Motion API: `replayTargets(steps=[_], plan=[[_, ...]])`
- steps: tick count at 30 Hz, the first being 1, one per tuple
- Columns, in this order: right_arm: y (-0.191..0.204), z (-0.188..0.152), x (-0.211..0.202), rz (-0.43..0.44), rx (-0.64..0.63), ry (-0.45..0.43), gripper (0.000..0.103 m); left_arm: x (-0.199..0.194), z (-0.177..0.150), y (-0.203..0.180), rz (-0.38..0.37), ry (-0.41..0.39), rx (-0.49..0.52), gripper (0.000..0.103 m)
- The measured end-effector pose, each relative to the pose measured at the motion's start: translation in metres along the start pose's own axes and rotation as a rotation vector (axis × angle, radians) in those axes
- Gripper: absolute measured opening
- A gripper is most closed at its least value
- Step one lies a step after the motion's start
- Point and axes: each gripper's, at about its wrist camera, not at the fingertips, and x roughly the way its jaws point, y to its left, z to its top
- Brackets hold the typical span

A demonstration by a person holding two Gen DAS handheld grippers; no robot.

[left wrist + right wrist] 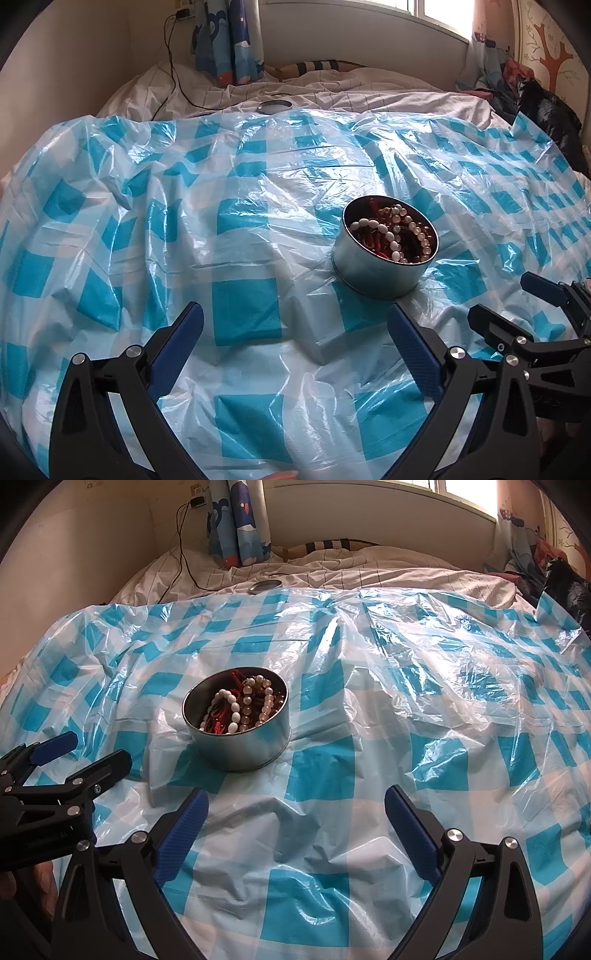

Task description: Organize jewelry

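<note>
A round metal tin (384,254) of white, amber and red bead bracelets (391,232) sits mid-sheet (240,229); left gripper (295,332) and right gripper (295,812) gape wide, holding nothing.

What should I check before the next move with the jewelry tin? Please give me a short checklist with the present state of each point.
1. Left tool open and empty: ok.
2. Right tool open and empty: ok.
3. Tin upright on the plastic sheet, lid off: ok.
4. Bead bracelets inside the tin, none lying on the sheet: ok.
5. Lid reachable: not ok, it lies far off at the sheet's back edge.
6. Bracelets free of one another: cannot tell, they are piled and overlap.
</note>
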Motion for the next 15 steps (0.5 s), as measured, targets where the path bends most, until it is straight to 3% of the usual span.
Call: replayTargets(steps=[15], plan=[[-0.0021,-0.0023,0.0023,0.0,0.0,0.003,0.092,-0.0009,0.0004,0.0009,0.004,-0.003,-0.005,0.096]])
